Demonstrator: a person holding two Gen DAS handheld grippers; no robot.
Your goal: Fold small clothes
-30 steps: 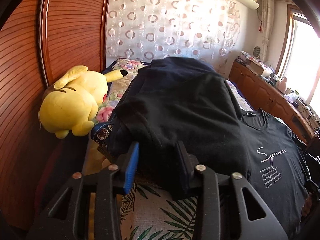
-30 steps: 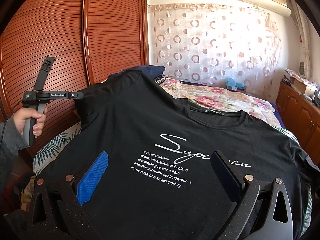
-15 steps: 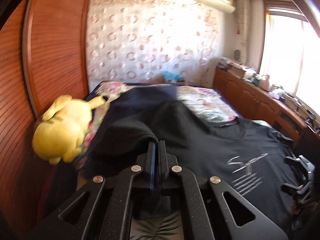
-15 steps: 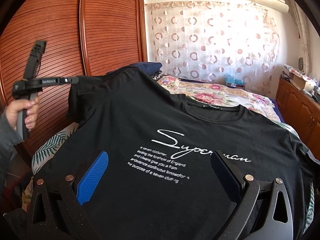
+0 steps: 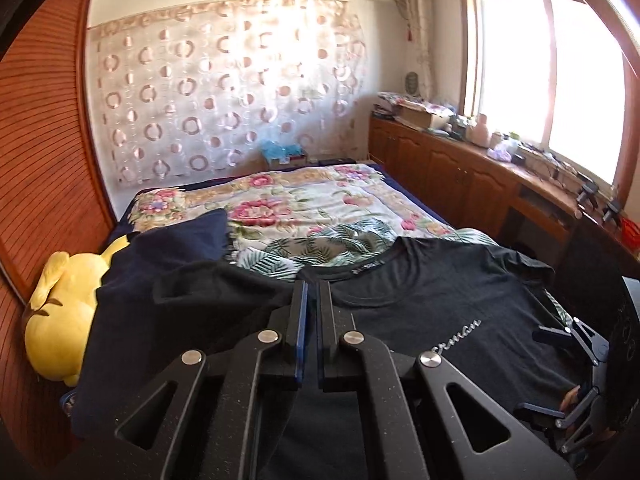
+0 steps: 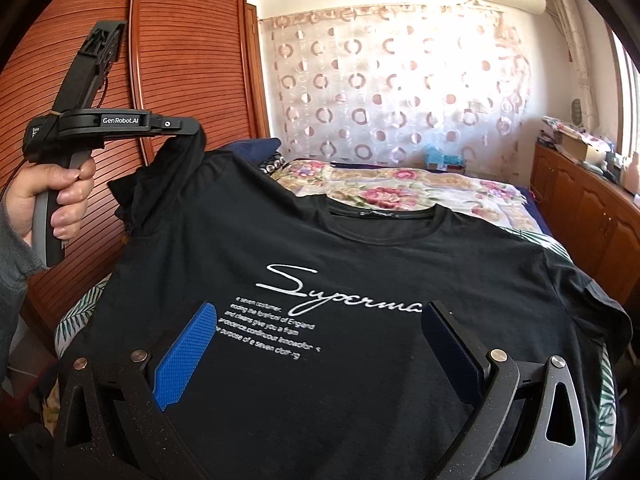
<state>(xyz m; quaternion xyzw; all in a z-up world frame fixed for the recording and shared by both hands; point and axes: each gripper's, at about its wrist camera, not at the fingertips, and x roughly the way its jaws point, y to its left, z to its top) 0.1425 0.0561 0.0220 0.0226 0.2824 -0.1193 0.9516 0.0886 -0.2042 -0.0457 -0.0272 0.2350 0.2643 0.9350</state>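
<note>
A: Black cotton T-shirt with white script print (image 6: 360,264) – we've got it lying front-up on the bed with the floral and leaf-print cover (image 6: 420,184), neck opening twd the far curtain.

B: And the left gripper (image 6: 192,130)?

A: Clenched on the shirt's left sleeve. From the right wrist cam we see the sleeve (image 6: 176,160) pinched at its tips & pulled up off the bed, fabric hanging in a peak below. Jaws have just been closing, w/ cloth between them. In its own cam the two fingers sit nearly together, only a thin slit left.

B: Who's holding it?

A: Our left hand (image 6: 52,196) wraps the grey handle, grey sleeve cuff at the wrist.

B: Right gripper (image 6: 320,328)?

A: Released – jaws wide apart, blue ribbed pad on one side, dark pad on the other, low over the shirt's printed chest. Nothing pinched; we can't tell if the tips touch the cloth.

B: Anything else nr the shirt?

A: Dark navy garment (image 5: 160,264) bunched at the shirt's left side, partly under it. Yellow plush toy (image 5: 60,312) beyond that, against the slatted red-brown wardrobe doors (image 6: 180,60). Wooden cabinets (image 5: 460,168) run along the window wall, clutter on top.
</note>
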